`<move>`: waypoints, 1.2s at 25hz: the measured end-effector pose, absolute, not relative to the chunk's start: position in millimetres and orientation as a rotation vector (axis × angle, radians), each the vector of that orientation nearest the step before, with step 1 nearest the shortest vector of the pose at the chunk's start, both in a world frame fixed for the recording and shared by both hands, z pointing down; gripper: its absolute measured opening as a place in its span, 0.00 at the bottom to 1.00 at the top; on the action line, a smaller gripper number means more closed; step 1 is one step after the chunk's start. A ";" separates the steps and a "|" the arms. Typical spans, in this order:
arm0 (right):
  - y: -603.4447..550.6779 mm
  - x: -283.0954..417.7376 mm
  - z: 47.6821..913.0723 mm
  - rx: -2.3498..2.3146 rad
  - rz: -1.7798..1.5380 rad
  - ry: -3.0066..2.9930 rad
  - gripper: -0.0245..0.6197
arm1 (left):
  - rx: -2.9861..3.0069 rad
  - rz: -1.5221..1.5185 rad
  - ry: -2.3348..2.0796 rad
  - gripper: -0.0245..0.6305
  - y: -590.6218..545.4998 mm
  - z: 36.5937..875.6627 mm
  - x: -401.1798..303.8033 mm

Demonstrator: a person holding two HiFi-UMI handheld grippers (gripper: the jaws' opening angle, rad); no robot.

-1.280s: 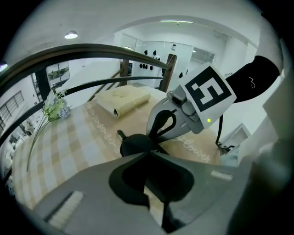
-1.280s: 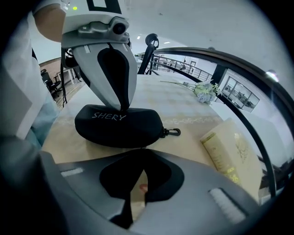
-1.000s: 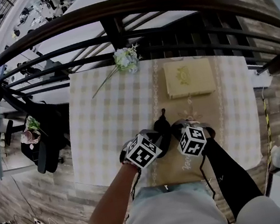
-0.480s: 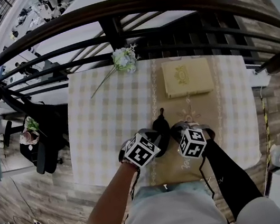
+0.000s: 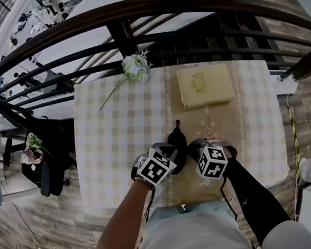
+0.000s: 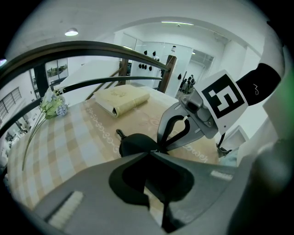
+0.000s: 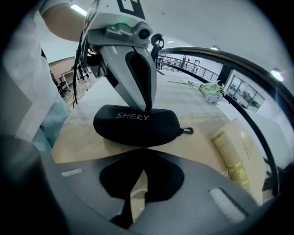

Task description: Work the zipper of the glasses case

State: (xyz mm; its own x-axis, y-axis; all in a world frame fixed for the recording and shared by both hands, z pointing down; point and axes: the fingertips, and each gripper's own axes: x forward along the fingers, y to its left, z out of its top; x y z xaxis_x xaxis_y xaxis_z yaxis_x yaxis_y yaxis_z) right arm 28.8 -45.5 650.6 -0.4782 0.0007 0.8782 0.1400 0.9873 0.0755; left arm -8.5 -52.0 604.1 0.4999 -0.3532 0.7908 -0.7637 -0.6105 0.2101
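Note:
The black glasses case [image 5: 177,139] marked SHERY [image 7: 133,125] lies on the beige runner in front of me, its clip [image 7: 187,131] pointing away toward the book. My left gripper [image 5: 171,155] is shut, and its tips [image 7: 148,109] rest on the case's top edge. From the other side, my right gripper [image 5: 192,149] is shut too, with its tips [image 6: 160,148] at the case's near rim [image 7: 141,149]. Whether either one pinches the zipper pull is hidden. In the left gripper view the case [image 6: 133,143] shows just beyond my left gripper [image 6: 149,153].
A yellow book [image 5: 205,85] lies at the table's far right. A sprig of pale flowers [image 5: 135,66] lies at the far edge. A dark curved railing [image 5: 123,7] runs behind the table. The checked cloth [image 5: 115,134] covers the left half.

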 end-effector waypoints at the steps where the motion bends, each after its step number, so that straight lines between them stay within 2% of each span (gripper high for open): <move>1: -44.2 28.9 650.7 -0.098 -0.162 -2.065 0.08 | 2.198 0.982 -0.912 0.06 -52.1 604.0 -8.5; 30: -5.5 31.9 651.6 0.009 -0.050 -2.063 0.08 | 2.279 0.998 -0.831 0.06 -51.0 604.3 -8.5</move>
State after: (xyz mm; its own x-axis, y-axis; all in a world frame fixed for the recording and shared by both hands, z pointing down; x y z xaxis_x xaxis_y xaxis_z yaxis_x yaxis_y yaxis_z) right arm 31.9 -5.5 651.6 -0.4731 -0.0282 0.8805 0.0148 0.9991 0.0399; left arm -8.5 -51.0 604.3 0.5420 -0.3259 0.7747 -0.7030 -0.6809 0.2054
